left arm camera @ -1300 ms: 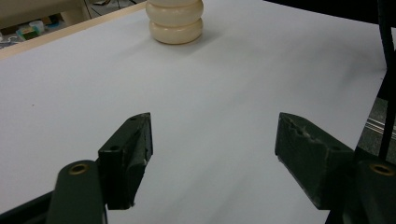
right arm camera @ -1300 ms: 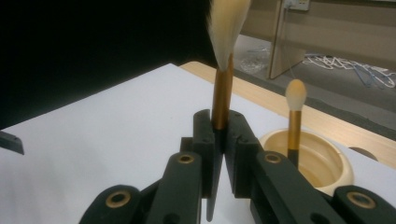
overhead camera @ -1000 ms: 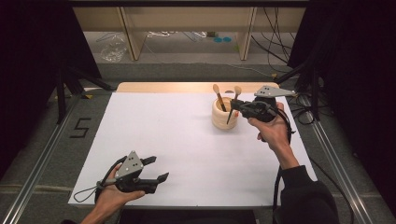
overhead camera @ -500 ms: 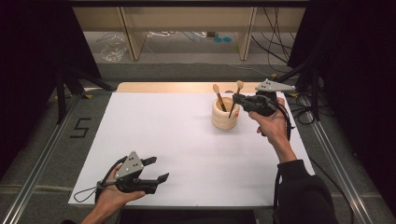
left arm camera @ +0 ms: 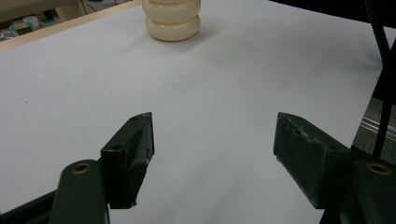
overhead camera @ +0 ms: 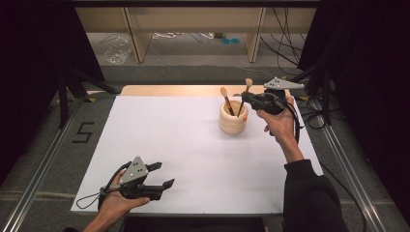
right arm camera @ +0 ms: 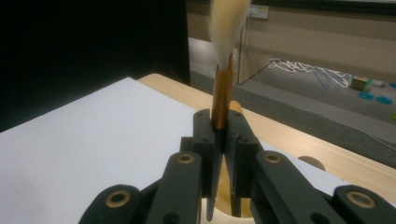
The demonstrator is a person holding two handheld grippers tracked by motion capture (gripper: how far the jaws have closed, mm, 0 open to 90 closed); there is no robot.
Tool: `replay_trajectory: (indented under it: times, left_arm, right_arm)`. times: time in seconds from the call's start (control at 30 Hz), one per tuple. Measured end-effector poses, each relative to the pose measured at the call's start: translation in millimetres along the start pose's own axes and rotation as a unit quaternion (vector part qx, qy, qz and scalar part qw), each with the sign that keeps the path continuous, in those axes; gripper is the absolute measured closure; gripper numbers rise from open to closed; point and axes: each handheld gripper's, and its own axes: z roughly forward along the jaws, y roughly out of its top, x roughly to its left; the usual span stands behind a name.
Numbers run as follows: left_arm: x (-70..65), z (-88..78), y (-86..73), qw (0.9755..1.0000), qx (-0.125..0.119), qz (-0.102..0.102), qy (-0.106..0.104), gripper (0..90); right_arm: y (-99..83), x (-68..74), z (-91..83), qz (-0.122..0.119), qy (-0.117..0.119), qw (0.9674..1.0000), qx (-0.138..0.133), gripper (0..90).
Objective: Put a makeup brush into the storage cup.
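A cream ribbed holder (overhead camera: 233,118) stands at the far right of the white table sheet (overhead camera: 183,135), with two brushes in it, bristles up. My right gripper (overhead camera: 244,98) is shut on the brown handle of the right-hand brush (overhead camera: 246,89), whose lower end still reaches into the holder. The right gripper view shows the handle (right arm camera: 223,93) pinched between the pads (right arm camera: 204,140) and the pale bristles above them. The other brush (overhead camera: 226,99) leans left, untouched. Near the front left edge my left gripper (overhead camera: 162,175) is open and holds nothing. The left gripper view shows its gripper (left arm camera: 212,140) aimed at the holder (left arm camera: 172,21).
A wooden strip (overhead camera: 169,90) borders the far edge of the sheet. Metal rails (overhead camera: 38,169) run along both sides of the table. Cables (overhead camera: 309,113) lie to the right of the right hand. Shelving with clutter stands behind the table.
My right gripper has shifted a little toward the far right with the brush, and the bristle end now stands higher and farther from the other brush. The left gripper has not moved.
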Motion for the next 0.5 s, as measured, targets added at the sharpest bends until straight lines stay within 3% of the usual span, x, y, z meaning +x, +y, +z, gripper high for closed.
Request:
replay_trajectory:
  times: [0.03, 0.07, 0.17, 0.27, 0.3, 0.5]
  left_arm:
    - [-0.1, 0.0, 0.0, 1.0, 0.0, 0.0, 0.0, 29.0]
    - [-1.9, 0.3, -0.6, 0.9999, 0.0, -0.015, 0.0, 29.0]
    - [-0.2, 0.3, -0.1, 1.0, 0.001, 0.0, -0.002, 29.0]
    - [-0.1, 0.1, 0.1, 1.0, 0.0, 0.001, -0.002, 29.0]
    - [-1.8, 0.2, -0.4, 0.9999, 0.0, -0.014, 0.0, 29.0]
    - [-1.8, 0.1, -0.3, 0.9999, -0.001, -0.013, 0.0, 29.0]
  right_arm:
    - [-0.2, -2.3, 1.3, 0.004, -0.002, 1.0, -0.004, 84.6]
    - [-0.2, -3.3, 1.3, 0.006, -0.002, 1.0, 0.001, 84.6]
    - [-0.4, -6.7, 4.3, 0.006, -0.007, 1.0, -0.002, 84.6]
    - [-0.9, -8.1, 7.6, 0.011, -0.007, 0.9999, 0.0, 84.5]
    - [-1.0, -8.1, 8.6, 0.012, -0.01, 0.9999, -0.001, 84.5]
    - [1.4, -9.4, 14.3, 0.008, -0.012, 0.9999, 0.002, 84.5]
